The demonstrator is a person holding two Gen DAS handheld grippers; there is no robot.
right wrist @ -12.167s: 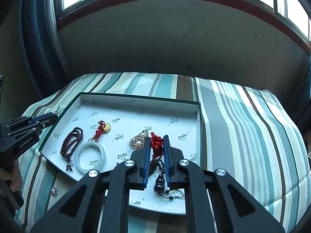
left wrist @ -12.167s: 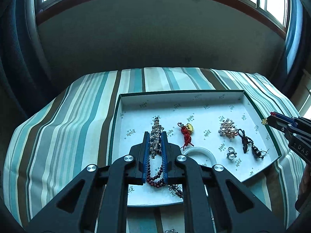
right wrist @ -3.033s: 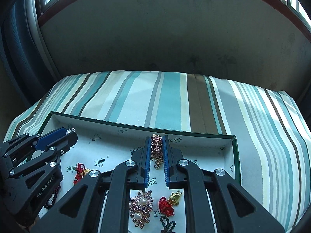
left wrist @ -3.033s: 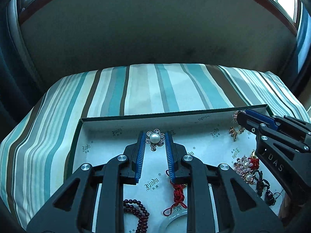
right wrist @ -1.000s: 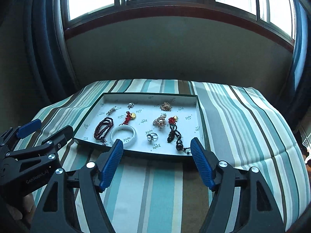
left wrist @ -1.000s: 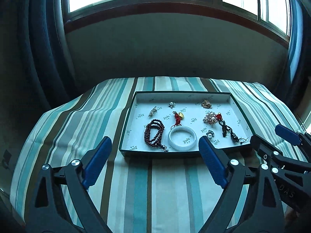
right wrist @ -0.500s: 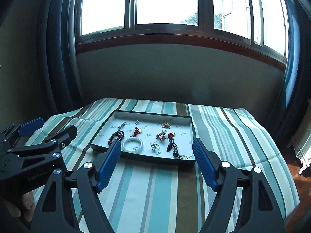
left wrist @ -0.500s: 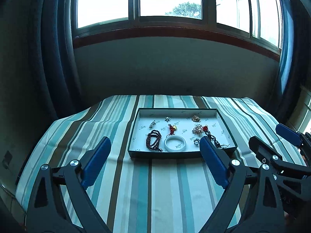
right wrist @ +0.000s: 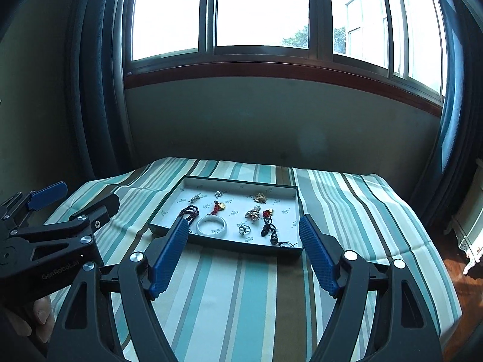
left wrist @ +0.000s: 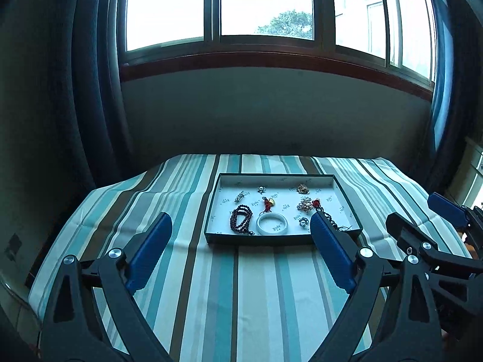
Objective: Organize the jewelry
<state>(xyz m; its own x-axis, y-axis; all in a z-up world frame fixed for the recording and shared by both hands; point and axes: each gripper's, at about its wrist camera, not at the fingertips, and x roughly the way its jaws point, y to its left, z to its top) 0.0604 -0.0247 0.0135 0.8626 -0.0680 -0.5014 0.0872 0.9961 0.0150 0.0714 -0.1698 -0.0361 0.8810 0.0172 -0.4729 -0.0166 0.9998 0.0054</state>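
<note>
A white-lined box tray [left wrist: 339,185] [right wrist: 294,199] sits on the striped cloth and holds several jewelry pieces spread apart: a dark bead bracelet [left wrist: 240,221] [right wrist: 189,211], a white bangle [left wrist: 271,224] [right wrist: 211,226], a red-and-gold charm [left wrist: 268,202], brooches [left wrist: 305,204] [right wrist: 253,213] and a pearl ring [right wrist: 244,229]. My left gripper [left wrist: 240,220] is open and empty, held back well short of the tray. My right gripper [right wrist: 243,221] is also open and empty, equally far back. Each gripper shows at the edge of the other's view.
The table wears a teal, white and brown striped cloth [left wrist: 256,286] that drops off at left and right. A dark wall and wide window [left wrist: 265,6] stand behind. Dark curtains [left wrist: 90,90] hang at the left. White furniture [right wrist: 471,217] stands at the far right.
Both grippers have pulled up and back from the tray, so it looks smaller and farther. Earlier they were shut on pieces inside the tray; both now stand wide open and empty.
</note>
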